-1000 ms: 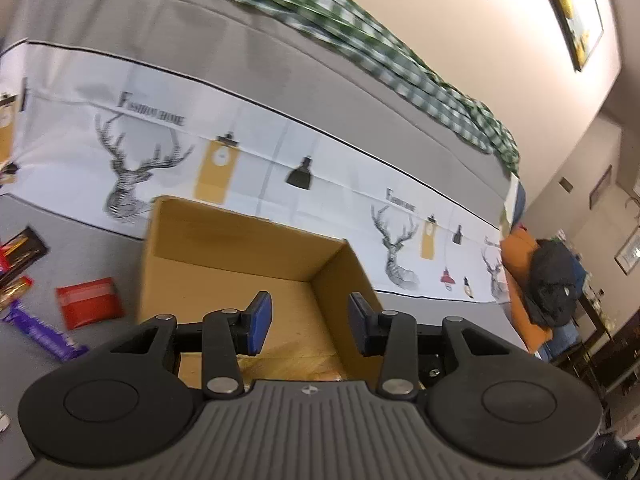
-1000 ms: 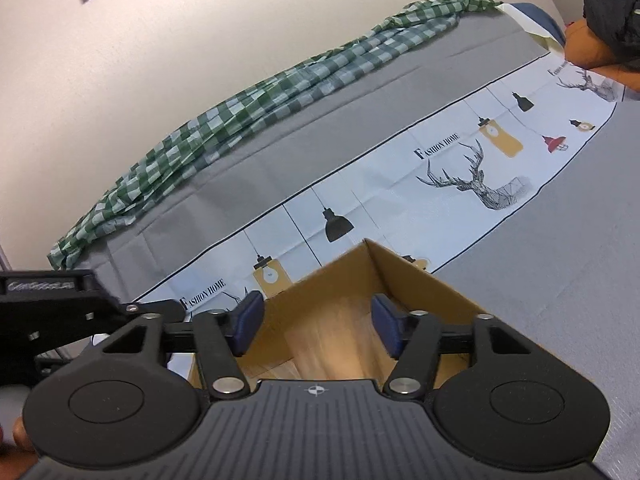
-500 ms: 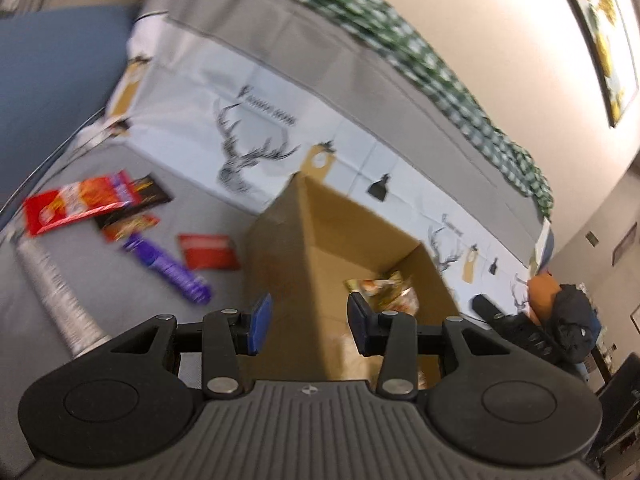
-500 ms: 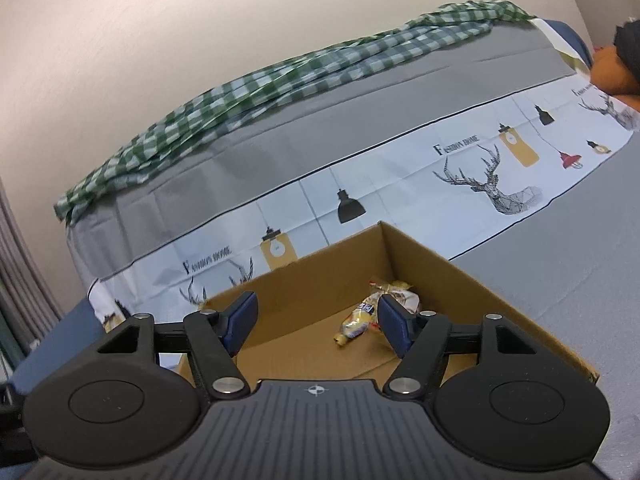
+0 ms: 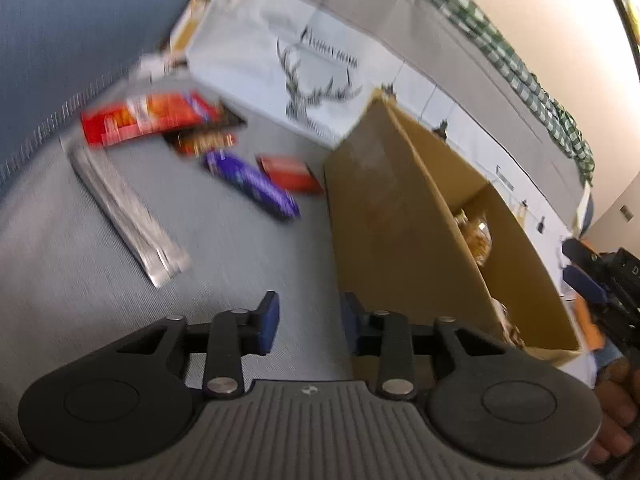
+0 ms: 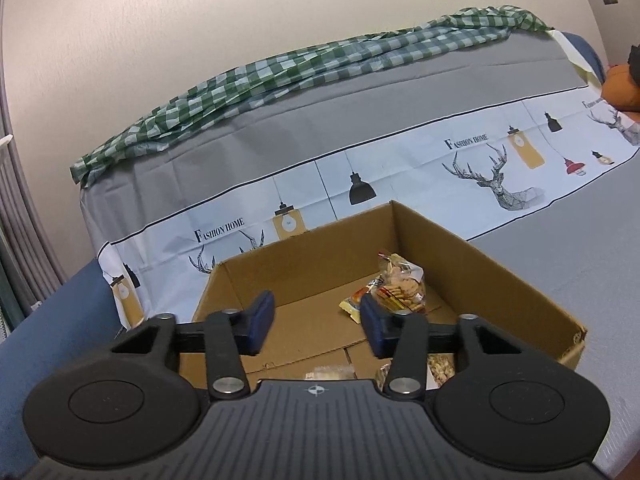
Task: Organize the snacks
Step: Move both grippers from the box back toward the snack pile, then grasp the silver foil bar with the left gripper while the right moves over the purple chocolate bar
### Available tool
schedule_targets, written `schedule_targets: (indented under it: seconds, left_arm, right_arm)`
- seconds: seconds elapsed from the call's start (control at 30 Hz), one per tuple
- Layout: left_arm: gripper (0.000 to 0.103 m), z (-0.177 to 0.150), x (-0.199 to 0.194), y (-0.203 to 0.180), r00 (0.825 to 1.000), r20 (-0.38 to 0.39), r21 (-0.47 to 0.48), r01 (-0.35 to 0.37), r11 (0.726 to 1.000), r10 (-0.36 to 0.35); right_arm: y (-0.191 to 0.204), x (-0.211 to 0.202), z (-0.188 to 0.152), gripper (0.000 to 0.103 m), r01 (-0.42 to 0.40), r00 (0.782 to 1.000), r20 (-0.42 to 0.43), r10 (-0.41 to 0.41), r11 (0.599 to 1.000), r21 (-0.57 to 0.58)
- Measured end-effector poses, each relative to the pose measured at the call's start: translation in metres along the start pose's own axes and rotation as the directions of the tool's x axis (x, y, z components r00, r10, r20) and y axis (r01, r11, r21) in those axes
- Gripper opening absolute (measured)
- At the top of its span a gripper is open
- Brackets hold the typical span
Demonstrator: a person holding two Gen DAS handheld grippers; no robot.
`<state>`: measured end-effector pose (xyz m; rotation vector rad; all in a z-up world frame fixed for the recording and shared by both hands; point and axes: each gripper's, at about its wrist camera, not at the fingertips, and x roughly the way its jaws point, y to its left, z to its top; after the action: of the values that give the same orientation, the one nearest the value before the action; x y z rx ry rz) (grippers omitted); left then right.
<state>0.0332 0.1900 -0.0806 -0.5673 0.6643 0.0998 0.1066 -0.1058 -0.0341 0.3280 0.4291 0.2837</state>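
My left gripper (image 5: 307, 320) hangs released and empty beside the cardboard box (image 5: 384, 216), with snack packets (image 5: 256, 178) scattered on the grey cover to its left. My right gripper (image 6: 316, 322), also spread and empty, hovers over the box, where a cookie bag (image 6: 400, 286) lies.

1. The right gripper (image 6: 316, 322) hangs over the near edge of a cardboard box (image 6: 472, 256), jaws apart and empty.
2. A clear bag of biscuits (image 6: 400, 286) lies inside, touching a yellow packet (image 6: 352, 303).
3. A green checked cloth (image 6: 304, 68) drapes behind.
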Motion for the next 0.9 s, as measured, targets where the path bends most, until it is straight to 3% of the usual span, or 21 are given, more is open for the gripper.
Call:
schedule_targets:
  seconds: [0.13,0.43,0.47,0.53,0.57,0.6,0.67,0.73,0.9]
  left_arm:
    - [0.029,0.009,-0.011,0.013,0.999,0.052,-0.056,0.002,0.998,0.001]
    - [0.030,0.031,-0.017,0.043,0.988,0.074,-0.259,-0.109,0.960,0.133]
    - [0.032,0.032,-0.017,0.042,0.988,0.071,-0.272,-0.111,0.956,0.135]
    - [0.050,0.033,-0.022,0.033,0.987,0.079,-0.272,-0.115,0.955,0.141]
    - [0.066,0.034,-0.025,0.027,0.984,0.087,-0.275,-0.128,0.953,0.158]
    - [0.075,0.036,-0.028,0.021,0.980,0.102,-0.284,-0.136,0.949,0.171]
    - [0.076,0.042,-0.031,0.012,0.965,0.159,-0.282,-0.158,0.946,0.209]
    - [0.076,0.047,-0.025,0.010,0.939,0.185,-0.274,-0.234,0.933,0.290]
    - [0.074,0.050,0.005,0.044,0.897,0.100,-0.345,-0.374,0.861,0.431]
  right_arm:
    - [0.003,-0.002,-0.003,0.036,0.010,1.000,-0.024,-0.010,1.000,0.001]
    - [0.017,-0.013,-0.001,0.037,0.024,0.999,-0.048,-0.026,0.999,-0.026]
    - [0.018,-0.015,-0.001,0.037,0.020,0.998,-0.055,-0.021,1.000,-0.017]
    - [0.020,-0.019,-0.001,0.037,0.009,0.998,-0.063,-0.008,1.000,0.003]
    - [0.022,-0.020,-0.001,0.037,0.002,0.998,-0.065,-0.001,1.000,0.015]
    - [0.025,-0.020,0.000,0.037,-0.004,0.998,-0.066,0.006,1.000,0.020]
    - [0.030,-0.019,0.000,0.037,-0.015,0.997,-0.071,0.017,0.999,0.032]
    - [0.034,-0.016,-0.003,0.037,-0.029,0.996,-0.083,0.033,0.999,0.043]
    - [0.041,-0.023,-0.014,0.037,-0.075,0.992,-0.106,0.074,0.997,-0.010]
